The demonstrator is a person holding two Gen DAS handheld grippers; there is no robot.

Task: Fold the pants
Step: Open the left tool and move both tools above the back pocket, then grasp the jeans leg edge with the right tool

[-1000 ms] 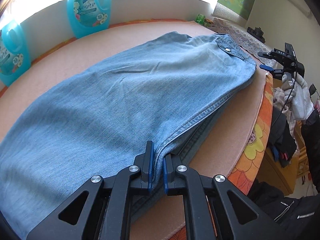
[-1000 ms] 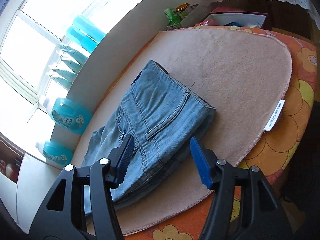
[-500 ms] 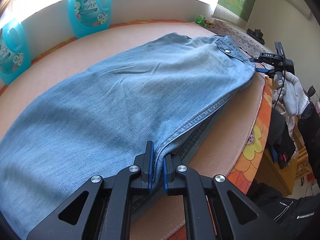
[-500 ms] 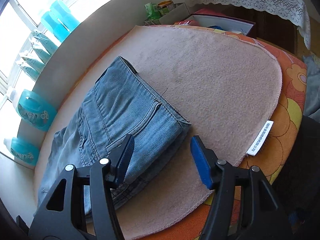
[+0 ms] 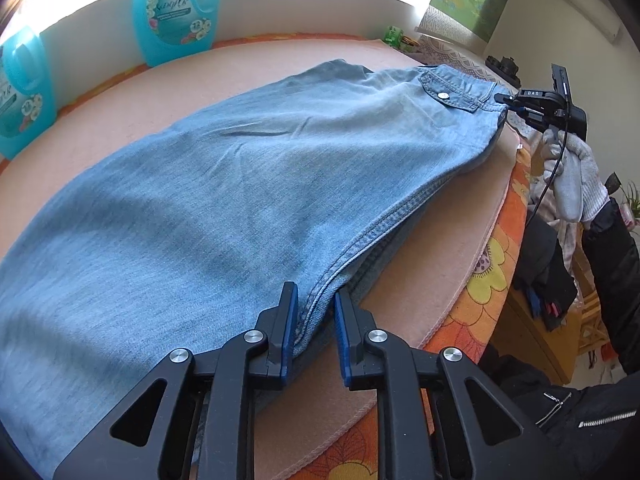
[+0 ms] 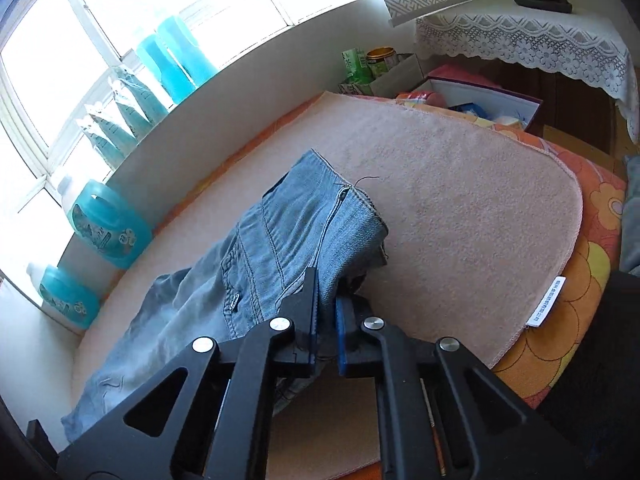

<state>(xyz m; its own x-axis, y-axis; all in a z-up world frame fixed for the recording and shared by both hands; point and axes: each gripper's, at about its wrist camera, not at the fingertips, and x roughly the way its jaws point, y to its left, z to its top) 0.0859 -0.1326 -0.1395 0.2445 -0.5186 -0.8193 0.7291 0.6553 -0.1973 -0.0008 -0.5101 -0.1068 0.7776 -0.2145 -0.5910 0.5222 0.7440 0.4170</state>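
Note:
Light blue jeans (image 5: 248,184) lie folded lengthwise on a pink mat (image 5: 452,248). My left gripper (image 5: 316,312) straddles the side seam at the near edge with a visible gap between its blue pads, loose around the denim. My right gripper (image 6: 326,304) is shut on the waistband corner of the jeans (image 6: 288,240) and lifts it slightly. The right gripper also shows in the left wrist view (image 5: 516,106) at the waistband, held by a gloved hand.
Two turquoise detergent bottles (image 5: 176,12) stand along the back wall. More bottles (image 6: 176,60) line the window sill. An orange flowered cloth (image 6: 576,272) covers the table under the mat. Boxes and a can (image 6: 384,64) sit at the far end.
My right gripper moved in to the waistband and closed on it. My left gripper's jaws opened a little around the seam.

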